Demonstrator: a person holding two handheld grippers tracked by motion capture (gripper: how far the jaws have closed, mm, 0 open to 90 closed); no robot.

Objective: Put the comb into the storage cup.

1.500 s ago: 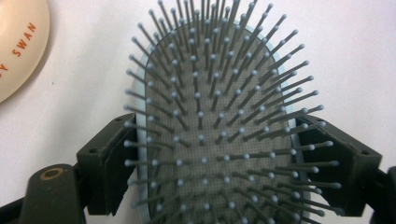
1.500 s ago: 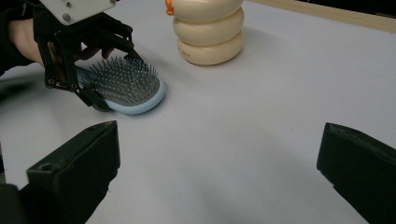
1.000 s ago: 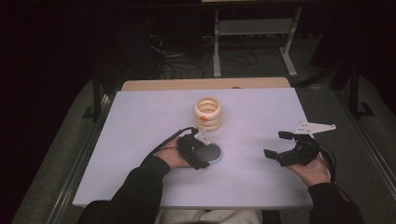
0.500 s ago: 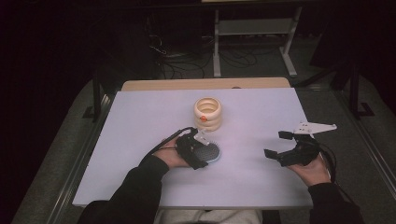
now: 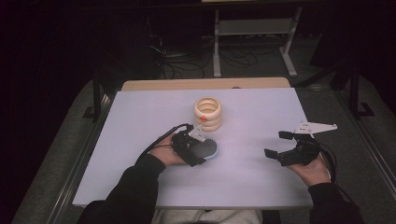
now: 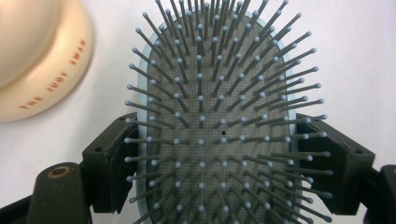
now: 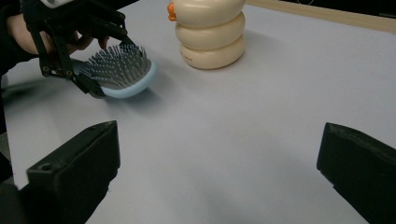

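High view: your left gripper (image 5: 198,150) has its fingers (image 6: 109,170) clamped across the brush (image 5: 205,149), bristles up, near the cream stack (image 5: 208,113) at counter (image 5: 261,116) centre; your right gripper (image 5: 280,147) idles spread wide, likely spare.

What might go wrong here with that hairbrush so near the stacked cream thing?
The left gripper clamps the hairbrush by its edges among the bristles, so it might slip or twist. The brush sits close to the cream ring holder; a swing forward could knock that over. The right gripper hangs open and apart, too far to steady anything quickly.
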